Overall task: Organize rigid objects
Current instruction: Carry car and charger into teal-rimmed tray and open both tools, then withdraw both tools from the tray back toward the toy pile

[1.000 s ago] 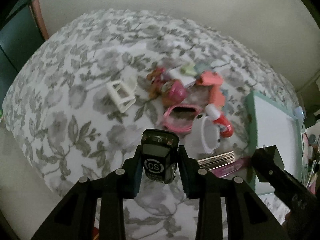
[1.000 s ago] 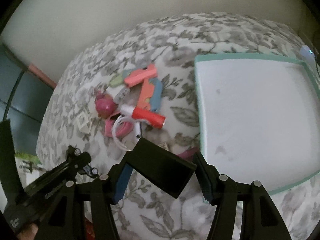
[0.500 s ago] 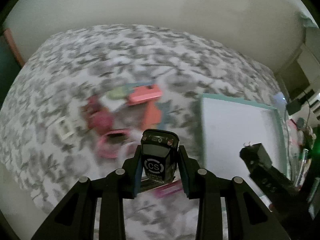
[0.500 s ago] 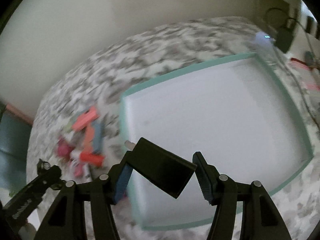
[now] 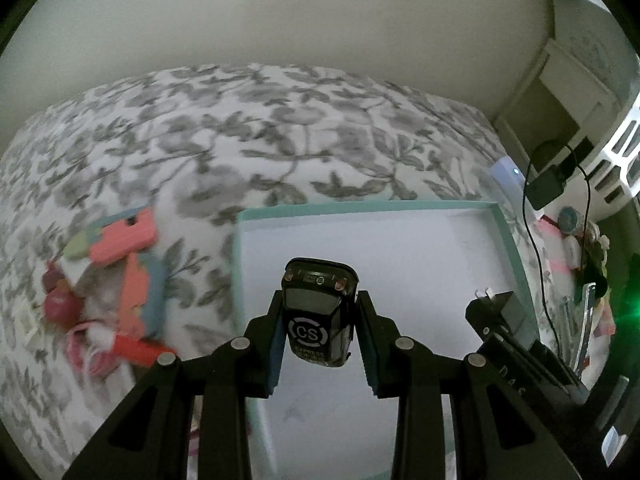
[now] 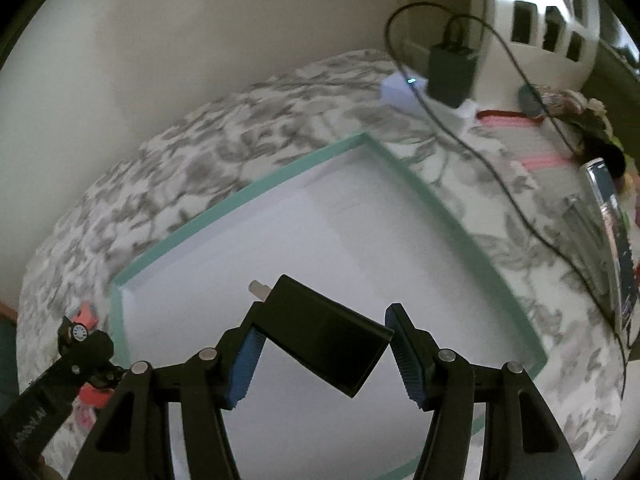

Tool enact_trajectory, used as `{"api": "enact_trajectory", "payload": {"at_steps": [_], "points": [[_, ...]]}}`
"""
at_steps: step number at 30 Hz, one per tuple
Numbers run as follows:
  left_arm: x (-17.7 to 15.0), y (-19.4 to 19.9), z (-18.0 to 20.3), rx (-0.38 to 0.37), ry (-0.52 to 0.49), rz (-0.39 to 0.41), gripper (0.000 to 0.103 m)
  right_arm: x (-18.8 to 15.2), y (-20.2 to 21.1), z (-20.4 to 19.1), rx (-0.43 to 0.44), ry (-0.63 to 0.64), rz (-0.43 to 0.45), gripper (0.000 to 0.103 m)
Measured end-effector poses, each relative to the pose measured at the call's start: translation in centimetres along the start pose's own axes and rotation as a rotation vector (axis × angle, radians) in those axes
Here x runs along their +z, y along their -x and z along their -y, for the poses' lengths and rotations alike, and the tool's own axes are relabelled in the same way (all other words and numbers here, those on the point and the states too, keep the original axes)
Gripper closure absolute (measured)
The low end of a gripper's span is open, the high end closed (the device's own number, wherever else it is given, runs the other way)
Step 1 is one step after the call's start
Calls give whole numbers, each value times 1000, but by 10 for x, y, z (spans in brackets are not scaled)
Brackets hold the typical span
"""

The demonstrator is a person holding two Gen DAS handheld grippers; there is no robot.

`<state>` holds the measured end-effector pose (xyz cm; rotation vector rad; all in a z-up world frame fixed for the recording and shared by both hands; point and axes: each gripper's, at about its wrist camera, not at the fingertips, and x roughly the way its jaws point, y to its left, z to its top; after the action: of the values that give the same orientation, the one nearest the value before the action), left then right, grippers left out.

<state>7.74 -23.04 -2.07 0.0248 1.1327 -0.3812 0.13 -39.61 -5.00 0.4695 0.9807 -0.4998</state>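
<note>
My left gripper [image 5: 319,306] is shut on a small black toy car [image 5: 318,312] marked "CS", held nose-up over the near left part of a white tray with a teal rim [image 5: 360,206]. My right gripper [image 6: 325,320] is shut on a black plug block [image 6: 324,340], tilted, with its prongs pointing up-left, above the same tray [image 6: 240,196]. In the left wrist view the right gripper [image 5: 496,312] hangs by the tray's right side. The tray's floor is bare. A pile of toys [image 5: 124,264] lies on the floral bedspread left of the tray.
In the pile are coral and blue flat pieces, a red tube [image 5: 140,350] and a pink ball [image 5: 60,304]. A black charger [image 6: 452,68] with a trailing cable sits beyond the tray's far corner. A white basket [image 6: 548,12] and clutter crowd the right edge.
Both grippers have swung right from above the toy pile to above the tray, each carrying its object. The grips look unchanged.
</note>
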Motion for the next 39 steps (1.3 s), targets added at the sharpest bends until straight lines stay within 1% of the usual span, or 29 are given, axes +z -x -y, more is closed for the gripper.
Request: {"api": "enact_trajectory", "payload": {"at_steps": [3,6,12,14,16,17,21,23,25,26,27,28,29,31,33,35,37,39], "points": [[3,-11,8,-11,-25,2,68,2,-3,-1,-18,24,17,40],[2,-17,13,-3,-53,2,68,3,-8,-3,-32,59,18,40],[0,-26,10,15,-50,-20,68,1,-16,-6,-60,92,2,40],[0,-24,8,21,-51,-16,61,1,-16,-6,-65,96,-6,39],[0,-22,7,29,-55,-10,37,1,-17,-6,-64,98,-10,39],[0,-20,7,33,-55,-4,34,1,-17,-6,-63,97,-11,39],[1,-16,4,32,-51,0,32,1,-16,-5,-63,90,-13,39],[2,-14,1,35,-43,-1,29,1,-16,-4,-58,86,-16,39],[2,-12,-2,42,-33,1,23,1,-17,-4,-58,77,-19,39],[3,-11,-4,43,-28,2,23,1,-16,-3,-57,74,-17,38],[3,-10,-6,44,-23,3,23,1,-16,-3,-54,73,-14,37],[3,-9,-9,46,-15,6,23,1,-15,-4,-49,73,-12,35],[4,-8,-11,48,-6,9,23,1,-15,-4,-44,74,-9,29],[5,-5,-18,52,16,20,22,0,-14,-6,-35,82,-4,26],[6,-1,-23,54,33,32,22,-1,-13,-10,-38,99,4,19],[7,3,-28,59,48,48,20,-2,-12,-13,-37,112,14,18],[8,6,-32,56,61,64,15,-2,-11,-14,-31,117,19,18],[9,9,-37,49,80,79,15,-2,-10,-16,-24,119,25,17]]}}
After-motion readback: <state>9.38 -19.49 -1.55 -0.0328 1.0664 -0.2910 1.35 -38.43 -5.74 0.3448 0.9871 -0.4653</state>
